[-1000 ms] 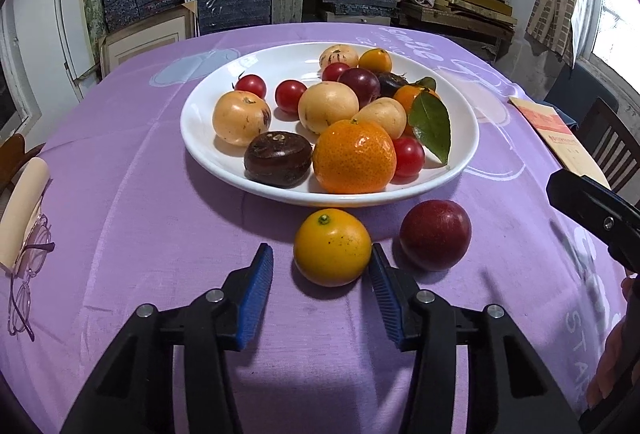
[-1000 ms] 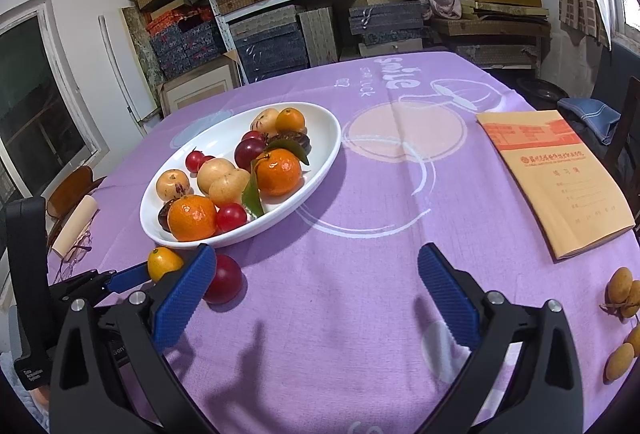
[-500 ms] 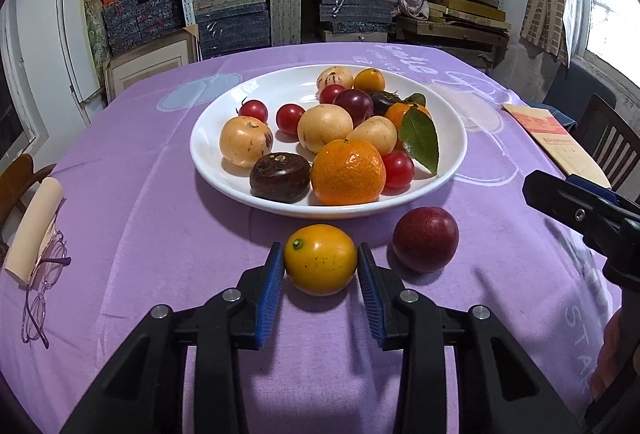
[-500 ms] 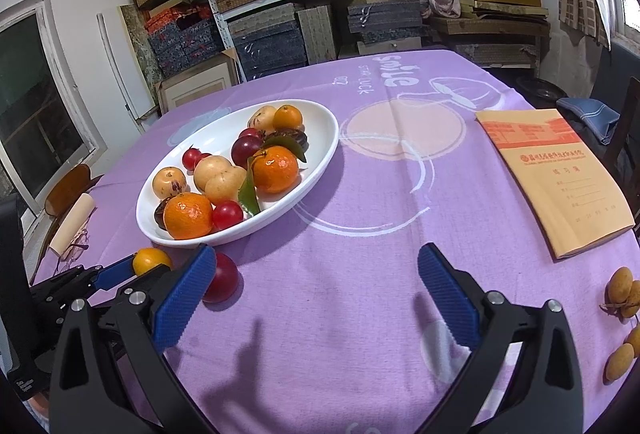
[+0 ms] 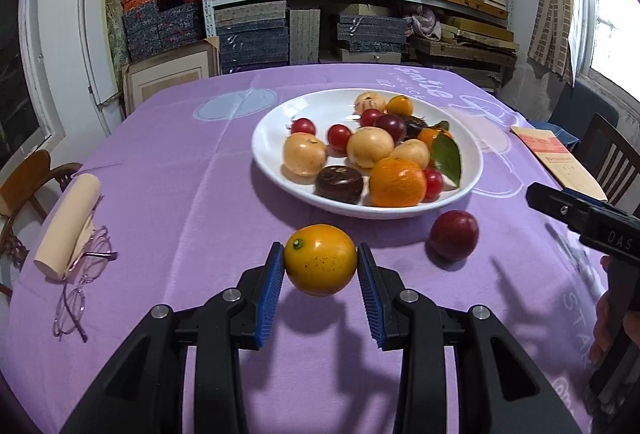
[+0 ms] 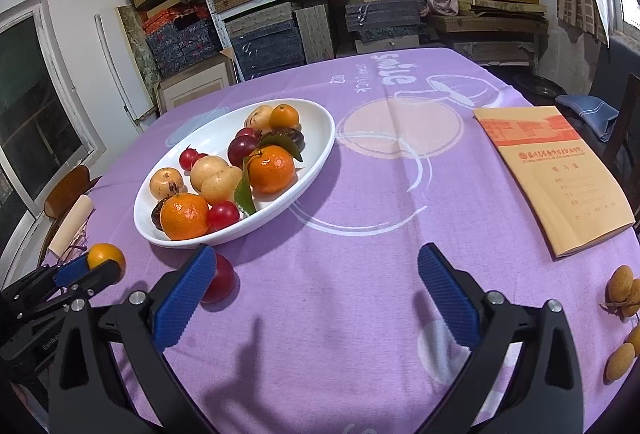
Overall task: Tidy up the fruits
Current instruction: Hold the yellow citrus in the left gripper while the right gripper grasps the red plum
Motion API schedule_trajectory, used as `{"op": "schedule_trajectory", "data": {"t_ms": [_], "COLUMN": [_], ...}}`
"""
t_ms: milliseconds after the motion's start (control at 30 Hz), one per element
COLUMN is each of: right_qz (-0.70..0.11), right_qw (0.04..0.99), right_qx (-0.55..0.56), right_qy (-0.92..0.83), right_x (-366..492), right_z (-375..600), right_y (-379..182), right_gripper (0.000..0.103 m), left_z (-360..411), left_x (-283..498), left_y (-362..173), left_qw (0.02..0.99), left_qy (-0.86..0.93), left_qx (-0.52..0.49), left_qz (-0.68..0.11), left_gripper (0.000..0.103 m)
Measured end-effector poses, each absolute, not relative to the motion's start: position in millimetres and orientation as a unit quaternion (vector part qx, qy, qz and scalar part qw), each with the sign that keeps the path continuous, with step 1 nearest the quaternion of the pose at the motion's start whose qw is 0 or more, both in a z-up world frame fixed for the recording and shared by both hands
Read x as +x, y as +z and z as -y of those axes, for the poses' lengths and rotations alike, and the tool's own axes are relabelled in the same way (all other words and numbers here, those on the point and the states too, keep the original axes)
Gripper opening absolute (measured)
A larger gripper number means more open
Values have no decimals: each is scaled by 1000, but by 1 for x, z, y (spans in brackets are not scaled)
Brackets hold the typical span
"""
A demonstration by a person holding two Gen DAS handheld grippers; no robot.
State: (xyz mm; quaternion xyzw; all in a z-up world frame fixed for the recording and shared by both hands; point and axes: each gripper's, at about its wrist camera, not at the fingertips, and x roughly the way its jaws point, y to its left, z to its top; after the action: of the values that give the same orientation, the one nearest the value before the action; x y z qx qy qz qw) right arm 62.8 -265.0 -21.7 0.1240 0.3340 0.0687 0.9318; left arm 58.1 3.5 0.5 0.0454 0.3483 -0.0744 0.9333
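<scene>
My left gripper (image 5: 320, 276) is shut on a yellow-orange citrus fruit (image 5: 320, 259) and holds it just above the purple cloth, in front of the white plate (image 5: 272, 126) of several fruits. A dark red plum (image 5: 454, 240) lies on the cloth right of it. In the right wrist view the plate (image 6: 316, 114) sits at centre left, the held citrus (image 6: 105, 256) and the left gripper (image 6: 86, 268) at the far left, and the plum (image 6: 222, 280) partly behind my finger. My right gripper (image 6: 316, 292) is open and empty above the cloth.
A rolled beige cloth (image 5: 68, 220) and glasses (image 5: 80, 286) lie at the left edge. An orange notebook (image 6: 552, 174) lies at the right. Small brown fruits (image 6: 624, 318) lie at the right edge. Shelves of boxes stand behind the table, and chairs at both sides.
My left gripper closed on the yellow-orange citrus and lifted it slightly off the cloth. The right gripper stayed open and barely moved.
</scene>
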Motion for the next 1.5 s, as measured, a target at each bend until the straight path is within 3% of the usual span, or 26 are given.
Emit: {"op": "schedule_trajectory", "data": {"t_ms": [267,1067,1133,1200,1333,1433,1500], "right_qz": [-338,-393,-397,-408,-423,-424,-423], "right_qw": [932,908,906,899,891,890,890], "right_qx": [107,-13,-17,-19,-13,-9,-8], "right_qy": [76,144,148,155,162,169,171], "right_x": [63,83,85,89,92,92,91], "right_z": [255,168,164,162,161,162,163], "right_y": [-23,-34,-35,-38,-45,-45,-45], "right_gripper": [99,99,94,72,61,41,40], "left_z": [-72,-56,-55,-54,-54,-53,-53], "left_x": [62,59,59,60,59,59,59], "left_y": [-10,-19,-19,-19,-19,-20,-20], "left_qw": [921,917,917,917,917,917,917], "left_qy": [-29,-48,-50,-51,-55,-54,-55], "left_qx": [-39,-6,-5,-5,-5,-2,-2], "left_qz": [-385,-397,-396,-396,-395,-395,-394], "left_gripper": [37,37,37,37,37,37,37]}}
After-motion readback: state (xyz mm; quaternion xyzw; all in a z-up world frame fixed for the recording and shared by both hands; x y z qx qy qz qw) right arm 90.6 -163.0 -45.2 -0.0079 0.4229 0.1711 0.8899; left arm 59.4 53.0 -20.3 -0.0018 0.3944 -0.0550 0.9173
